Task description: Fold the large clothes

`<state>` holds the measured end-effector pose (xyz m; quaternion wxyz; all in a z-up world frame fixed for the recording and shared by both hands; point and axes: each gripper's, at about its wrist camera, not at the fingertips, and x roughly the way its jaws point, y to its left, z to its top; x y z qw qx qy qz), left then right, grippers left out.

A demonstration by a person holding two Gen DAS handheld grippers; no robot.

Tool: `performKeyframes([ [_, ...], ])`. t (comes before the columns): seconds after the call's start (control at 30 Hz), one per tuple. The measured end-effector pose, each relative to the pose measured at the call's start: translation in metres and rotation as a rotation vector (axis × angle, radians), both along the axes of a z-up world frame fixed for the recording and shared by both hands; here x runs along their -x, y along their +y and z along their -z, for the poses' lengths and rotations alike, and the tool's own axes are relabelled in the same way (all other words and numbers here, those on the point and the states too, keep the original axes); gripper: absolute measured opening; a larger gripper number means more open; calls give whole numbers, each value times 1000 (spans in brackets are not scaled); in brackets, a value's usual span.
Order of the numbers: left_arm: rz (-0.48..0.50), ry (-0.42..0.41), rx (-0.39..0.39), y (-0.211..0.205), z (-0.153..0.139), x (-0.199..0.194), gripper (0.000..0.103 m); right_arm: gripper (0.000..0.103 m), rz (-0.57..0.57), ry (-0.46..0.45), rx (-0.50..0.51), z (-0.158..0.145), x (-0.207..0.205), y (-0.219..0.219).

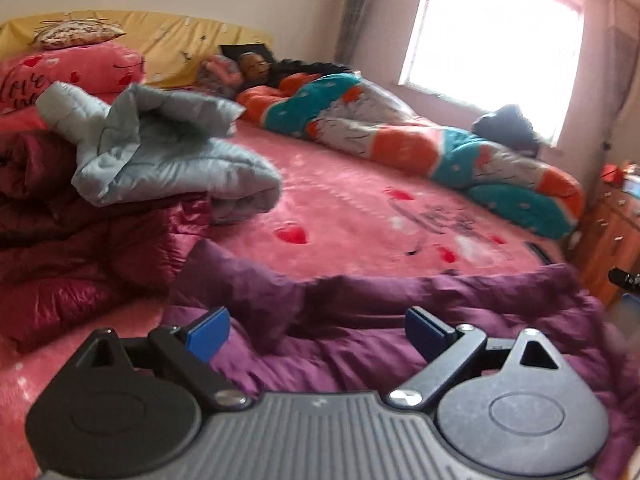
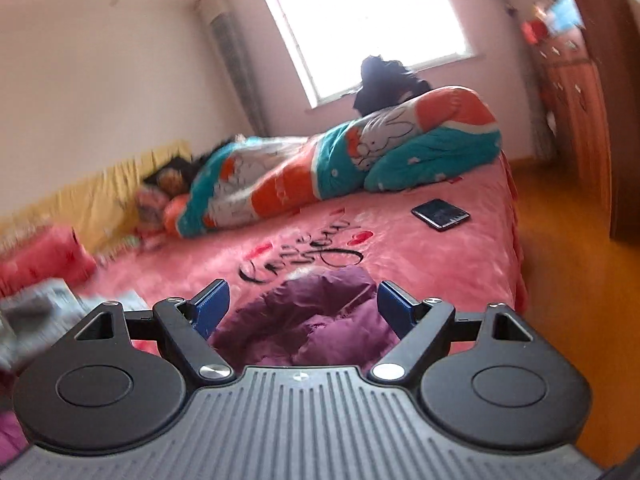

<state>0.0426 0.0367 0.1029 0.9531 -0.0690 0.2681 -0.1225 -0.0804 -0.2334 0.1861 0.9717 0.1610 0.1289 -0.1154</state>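
The left gripper [image 1: 318,330] stands with its blue pads [image 1: 208,330] wide apart and nothing clamped between them; the purple padded coat [image 1: 400,312] lies on the bed below and ahead of the fingers, spread across the near edge of the pink bedspread [image 1: 340,208], with one sleeve-like fold rising just left of the gap. The right gripper [image 2: 302,308] is likewise spread wide and grips nothing; a rumpled part of the same purple coat [image 2: 320,320] lies beneath and between the two fingers, and whether it touches either pad cannot be told. To the left in the left wrist view, a grey-blue padded coat [image 1: 168,152] rests on top of a dark red coat [image 1: 80,248], both well apart from the left gripper. A rolled orange and teal quilt [image 1: 420,136] lies along the far side of the bed. A dark phone [image 2: 440,214] lies flat on the bedspread, ahead and to the right of the right gripper.
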Motion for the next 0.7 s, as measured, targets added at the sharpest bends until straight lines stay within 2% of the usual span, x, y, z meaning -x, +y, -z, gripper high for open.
performKeyframes([
  [0.07, -35, 29, -29, 1, 9, -10, 94, 102, 41, 108, 109, 10, -30, -1],
  [0.13, -55, 44, -55, 3, 17, -12, 94, 103, 114, 154, 188, 22, -43, -5],
  [0.17, -66, 44, -65, 5, 21, -12, 94, 103, 111, 155, 165, 26, -47, -13],
  [0.33, -101, 38, -60, 16, 39, -5, 95, 103, 21, 121, -185, 51, -58, -58],
  [0.4, -119, 32, -55, 22, 45, 3, 95, 103, -19, 108, -246, 59, -65, -61],
  [0.5, -153, 27, -34, 33, 50, 14, 95, 103, -93, 101, -248, 61, -79, -51],
  [0.6, -184, 29, -5, 45, 55, 19, 96, 103, -164, 109, -181, 56, -91, -29],
  [0.7, -205, 47, 6, 47, 59, 15, 101, 103, -195, 132, -133, 59, -111, -17],
])
